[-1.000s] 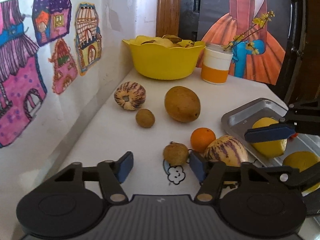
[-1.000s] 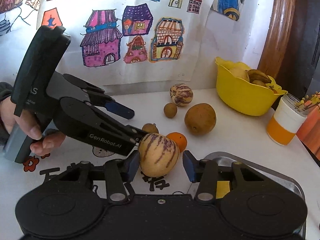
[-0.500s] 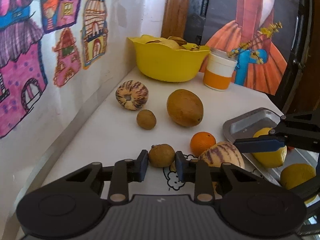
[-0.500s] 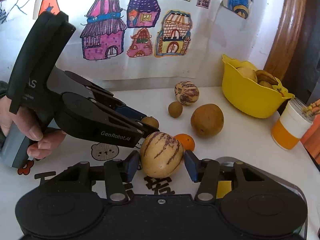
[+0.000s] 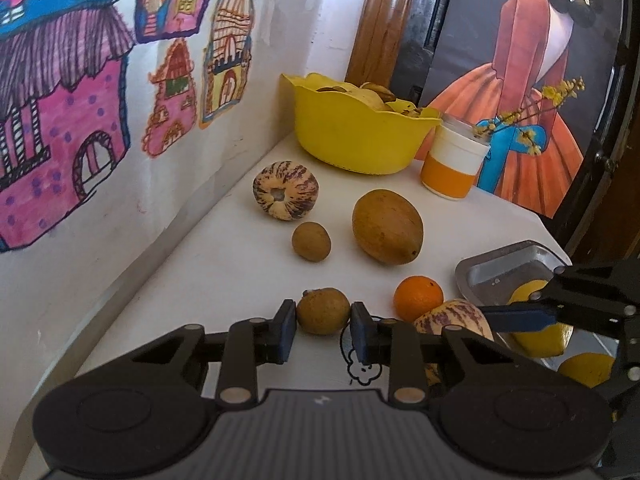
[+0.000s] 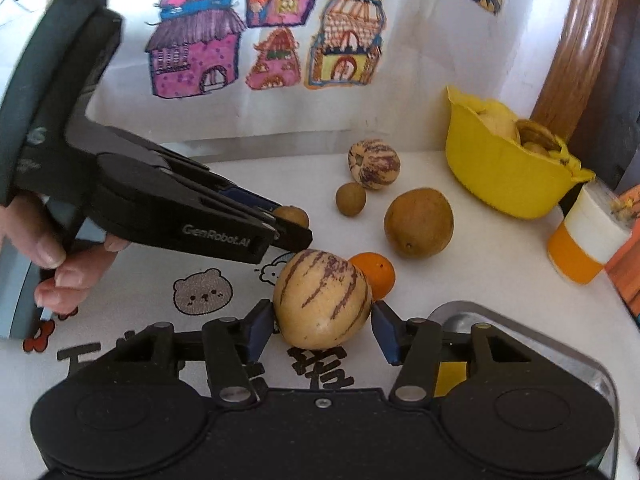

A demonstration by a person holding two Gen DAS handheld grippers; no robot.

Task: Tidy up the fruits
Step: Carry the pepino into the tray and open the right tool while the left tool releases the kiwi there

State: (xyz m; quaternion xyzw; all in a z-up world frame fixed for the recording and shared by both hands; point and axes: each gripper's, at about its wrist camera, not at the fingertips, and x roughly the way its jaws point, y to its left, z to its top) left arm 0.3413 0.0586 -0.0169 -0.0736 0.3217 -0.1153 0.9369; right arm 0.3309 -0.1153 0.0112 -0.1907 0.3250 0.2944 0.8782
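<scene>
Small brown fruit clamped between left gripper fingers; striped melon bracketed by right gripper fingers, contact uncertain.

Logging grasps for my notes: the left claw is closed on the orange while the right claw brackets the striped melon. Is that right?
Not quite. The left claw is closed on the small brown fruit, not the orange, which sits untouched to its right on the table in the left wrist view. The right claw does bracket the striped melon.
</scene>
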